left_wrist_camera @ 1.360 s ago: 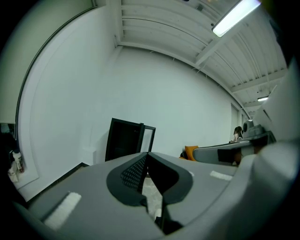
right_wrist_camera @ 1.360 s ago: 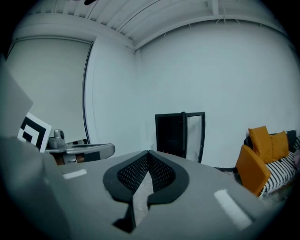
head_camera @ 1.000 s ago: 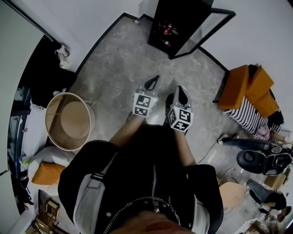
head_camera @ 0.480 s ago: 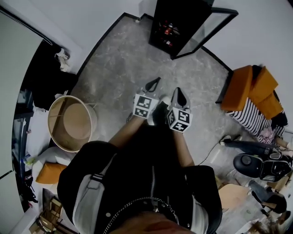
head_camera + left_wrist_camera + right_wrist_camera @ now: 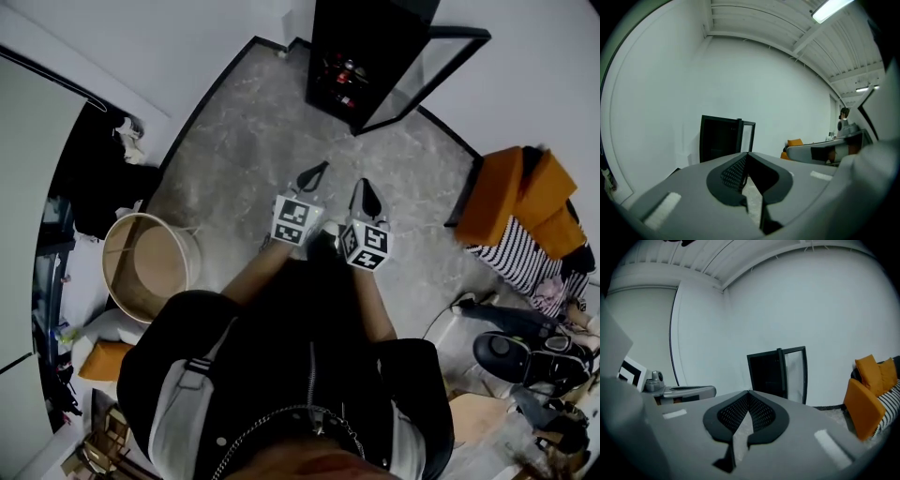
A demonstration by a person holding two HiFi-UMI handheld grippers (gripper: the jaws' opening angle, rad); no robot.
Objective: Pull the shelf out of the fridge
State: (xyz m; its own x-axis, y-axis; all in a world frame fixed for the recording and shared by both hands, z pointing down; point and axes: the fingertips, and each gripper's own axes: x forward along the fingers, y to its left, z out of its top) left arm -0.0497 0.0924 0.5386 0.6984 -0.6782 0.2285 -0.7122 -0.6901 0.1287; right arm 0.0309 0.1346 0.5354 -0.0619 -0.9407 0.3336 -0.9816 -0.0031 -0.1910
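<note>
1. Step in hand: approach. The person stands on the grey floor [image 5: 234, 141], well apart from the fridge [image 5: 361, 56]. Nothing is gripped yet, so the pull hasn't started.
2. Fridge: black cabinet against the white wall [image 5: 525, 56] at the top of the head view. Its glass door [image 5: 427, 70] is swung open to the right.
3. The shelf [image 5: 342, 82] sits inside the cabinet, not drawn out. It carries a few small items [image 5: 345, 66], too small to ID.
4. L tool [image 5: 319, 170]: jaws clenched together, nothing btwn them, aimed toward the fridge.
5. R tool [image 5: 365, 190]: same, clenched on nothing, just beside the L tool.
6. Both gripper views show the fridge ahead, just above the jaw tips, w/ its dark opening facing the tools.
7. Next move (judgement):
   - Close the remaining gap and drop to shelf height.
   - Release the jaws and take the shelf's front edge, prob. one tool per side.
   - Draw it straight out and level so the items don't slide.
   - Keep the R tool off the open door.
8. Vs earlier frames: the round tub [image 5: 150, 267] at left and the orange cushions [image 5: 520, 197] at right sit lower and further out in the head view. I take this to mean the person has walked fwd toward the fridge.
9. Tools unchanged: side by side in front of the body, jaws clenched in all three frames.
</note>
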